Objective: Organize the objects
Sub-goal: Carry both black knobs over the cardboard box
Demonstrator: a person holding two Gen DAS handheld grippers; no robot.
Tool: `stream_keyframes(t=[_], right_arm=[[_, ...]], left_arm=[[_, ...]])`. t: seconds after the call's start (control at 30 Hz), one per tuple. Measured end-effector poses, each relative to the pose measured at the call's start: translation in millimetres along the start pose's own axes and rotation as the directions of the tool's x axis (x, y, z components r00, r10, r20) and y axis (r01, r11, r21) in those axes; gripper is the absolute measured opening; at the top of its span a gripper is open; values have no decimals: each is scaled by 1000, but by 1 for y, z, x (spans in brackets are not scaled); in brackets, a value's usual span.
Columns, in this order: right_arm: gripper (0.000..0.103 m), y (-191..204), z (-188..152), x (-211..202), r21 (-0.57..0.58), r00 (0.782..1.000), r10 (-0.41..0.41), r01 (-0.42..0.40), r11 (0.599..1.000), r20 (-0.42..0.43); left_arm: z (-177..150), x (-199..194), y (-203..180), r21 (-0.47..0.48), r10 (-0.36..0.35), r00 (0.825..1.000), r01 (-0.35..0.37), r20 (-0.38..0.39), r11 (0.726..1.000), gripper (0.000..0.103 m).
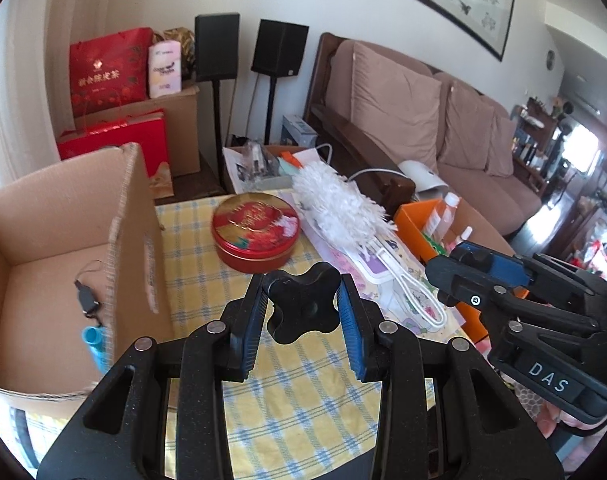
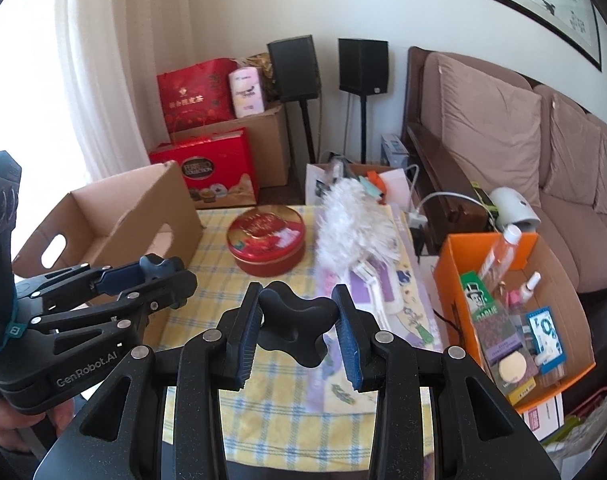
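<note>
Two grippers up over the desk (image 1: 303, 400), each clenched on its own black lobed knob. Left gripper (image 1: 302, 312) pinches a black lobed knob (image 1: 301, 308) btwn its blue pads; in the right wrist view the same gripper (image 2: 159, 270) sits at left, knob tip poking out past the fingers. Right gripper (image 2: 297, 320) grips a second black knob (image 2: 295, 322) the same way; seen from the left wrist view it (image 1: 469, 262) hangs at right, above the orange box edge.

Desk has a yellow checked cloth. On it: round red tin (image 2: 266, 239) near the middle, lid on; white fluffy duster (image 2: 353, 228) just right of the tin, lying on printed paper sheets, handle toward the cameras. Open cardboard box (image 1: 63, 248) at desk's left side w/ a small black item and a blue tube (image 1: 95, 346) inside. Orange box (image 2: 515, 308) at right, beside the desk, holds a clear bottle (image 2: 501, 254), small packets, a green carton.

Behind: red gift bags, two black speakers on stands, brown sofa.
</note>
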State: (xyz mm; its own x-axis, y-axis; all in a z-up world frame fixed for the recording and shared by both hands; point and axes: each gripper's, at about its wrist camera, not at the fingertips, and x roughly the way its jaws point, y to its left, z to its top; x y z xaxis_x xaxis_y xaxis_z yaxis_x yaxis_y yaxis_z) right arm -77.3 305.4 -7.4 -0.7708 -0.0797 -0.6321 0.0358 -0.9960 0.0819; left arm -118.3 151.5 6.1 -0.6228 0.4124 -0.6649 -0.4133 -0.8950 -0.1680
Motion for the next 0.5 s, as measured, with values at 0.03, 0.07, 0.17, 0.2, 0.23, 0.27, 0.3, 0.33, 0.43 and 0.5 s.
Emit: stream_keyframes(t=[0.03, 0.07, 0.17, 0.2, 0.23, 0.27, 0.3, 0.33, 0.43, 0.5], right_arm=[[35, 5, 3, 1, -7, 1000, 6, -6, 1000, 3], [35, 7, 5, 0, -11, 1000, 9, -9, 1000, 6], [35, 20, 12, 2, -31, 1000, 24, -23, 999, 11], [35, 24, 13, 3, -35, 1000, 28, -27, 999, 12], [35, 28, 15, 4, -42, 999, 34, -33, 999, 12], [35, 32, 17, 5, -47, 999, 39, -38, 998, 12], [35, 37, 19, 7, -51, 999, 47, -46, 998, 10], [35, 40, 21, 8, -55, 999, 53, -52, 997, 9], [36, 52, 25, 12, -66, 997, 73, -72, 995, 4], [35, 60, 28, 16, -75, 996, 85, -85, 994, -1]], left_arm=[[1, -2, 3, -3, 4, 1000, -4, 3, 1000, 33], [2, -5, 7, -7, 9, 1000, -9, 6, 1000, 33], [6, -13, 19, -21, 23, 1000, -23, 18, 1000, 33], [7, -16, 23, -25, 27, 999, -27, 21, 999, 33], [8, -19, 27, -30, 32, 999, -31, 25, 999, 33], [9, -21, 30, -33, 38, 999, -37, 29, 999, 33], [10, -24, 35, -37, 45, 998, -44, 32, 998, 33], [11, -26, 39, -40, 50, 998, -48, 34, 998, 33], [12, -33, 52, -52, 67, 997, -65, 40, 997, 33], [12, -36, 61, -61, 77, 996, -74, 41, 995, 33]])
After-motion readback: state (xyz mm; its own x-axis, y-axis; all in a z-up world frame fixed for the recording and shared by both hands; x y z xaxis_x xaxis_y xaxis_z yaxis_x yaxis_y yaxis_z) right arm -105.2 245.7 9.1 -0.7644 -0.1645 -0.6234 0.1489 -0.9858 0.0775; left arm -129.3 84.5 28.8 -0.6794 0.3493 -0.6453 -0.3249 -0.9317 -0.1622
